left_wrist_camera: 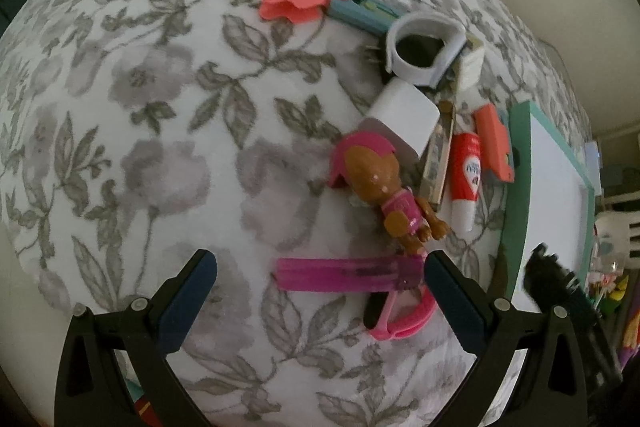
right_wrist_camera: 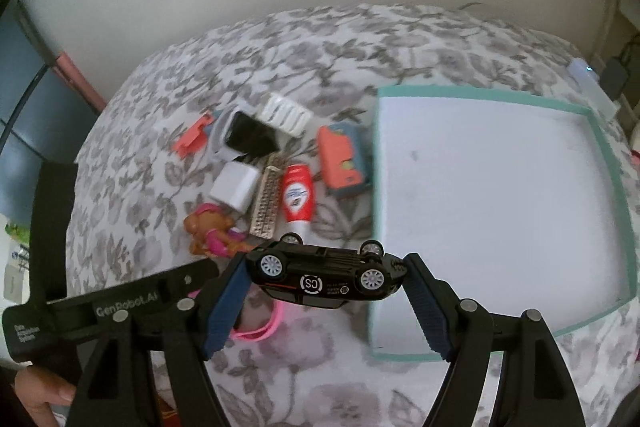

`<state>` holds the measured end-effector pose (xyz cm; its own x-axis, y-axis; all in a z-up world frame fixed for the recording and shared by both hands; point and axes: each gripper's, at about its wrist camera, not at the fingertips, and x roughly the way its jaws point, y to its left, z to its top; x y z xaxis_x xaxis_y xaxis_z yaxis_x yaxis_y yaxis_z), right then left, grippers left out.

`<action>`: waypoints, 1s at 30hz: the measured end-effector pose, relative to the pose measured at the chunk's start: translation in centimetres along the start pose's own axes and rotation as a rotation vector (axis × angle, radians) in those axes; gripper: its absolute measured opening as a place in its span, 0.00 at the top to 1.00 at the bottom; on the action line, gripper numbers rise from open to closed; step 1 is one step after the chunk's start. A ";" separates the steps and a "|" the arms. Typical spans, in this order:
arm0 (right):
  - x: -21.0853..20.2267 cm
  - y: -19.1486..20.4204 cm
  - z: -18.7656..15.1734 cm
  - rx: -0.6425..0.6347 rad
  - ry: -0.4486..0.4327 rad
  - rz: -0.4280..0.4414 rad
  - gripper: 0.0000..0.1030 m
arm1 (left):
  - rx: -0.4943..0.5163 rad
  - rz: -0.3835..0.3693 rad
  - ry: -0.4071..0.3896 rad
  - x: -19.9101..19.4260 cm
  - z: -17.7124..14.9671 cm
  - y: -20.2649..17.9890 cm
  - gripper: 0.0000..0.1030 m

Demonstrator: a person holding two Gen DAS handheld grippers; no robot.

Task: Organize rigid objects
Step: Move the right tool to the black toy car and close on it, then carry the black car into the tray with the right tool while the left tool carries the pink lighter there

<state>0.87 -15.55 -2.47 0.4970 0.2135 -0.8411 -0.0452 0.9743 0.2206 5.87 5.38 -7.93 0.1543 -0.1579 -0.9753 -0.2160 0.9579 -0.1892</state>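
My right gripper [right_wrist_camera: 324,279] is shut on a black toy car [right_wrist_camera: 324,275], which hangs upside down with its wheels showing, just left of the teal tray's [right_wrist_camera: 616,187] near left edge. The tray's white floor is bare. My left gripper [left_wrist_camera: 320,263] is open and points down at the floral bedspread, with a translucent magenta bar on a pink loop [left_wrist_camera: 344,275] lying between its fingers, untouched. Just beyond it lies a brown puppy figure in pink [left_wrist_camera: 384,195]. The car shows as a dark blur [left_wrist_camera: 560,283] over the tray [left_wrist_camera: 518,167].
A pile sits left of the tray: white charger cube [right_wrist_camera: 234,189], red-and-white tube [right_wrist_camera: 298,199], beige comb-like strip [right_wrist_camera: 266,203], coral clips [right_wrist_camera: 192,137], coral-and-blue case [right_wrist_camera: 344,163], black phone in a white ring [right_wrist_camera: 250,137]. A black bar marked GenRobot.AI [right_wrist_camera: 120,303] and a person's fingers [right_wrist_camera: 40,395] are lower left.
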 end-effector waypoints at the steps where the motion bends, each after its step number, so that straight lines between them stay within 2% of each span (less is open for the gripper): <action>1: 0.0 -0.3 0.1 0.007 -0.001 -0.001 0.24 | 0.006 0.000 0.005 0.2 0.0 -0.2 0.00; 5: -0.3 -1.5 0.1 0.029 -0.001 -0.006 0.24 | 0.019 -0.009 0.030 1.1 0.0 -1.1 0.00; 6: -0.3 -1.7 0.0 0.033 -0.001 -0.008 0.24 | 0.017 -0.056 -0.033 1.2 -0.2 -1.2 0.00; 11: -0.5 -2.6 0.0 0.044 0.000 -0.010 0.24 | 0.032 -0.077 -0.018 2.0 -0.2 -2.4 0.02; 18: -0.7 -2.8 0.0 0.048 -0.003 -0.006 0.24 | 0.056 -0.070 -0.015 3.1 -0.8 -4.1 0.21; 30: -0.5 -3.7 0.1 0.075 0.003 -0.009 0.24 | 0.072 -0.098 -0.022 2.2 -1.1 -3.2 0.21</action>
<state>0.86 -19.27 -2.85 0.4941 0.2054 -0.8448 0.0241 0.9681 0.2495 5.81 1.73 -9.64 0.1922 -0.2468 -0.9498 -0.1296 0.9530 -0.2738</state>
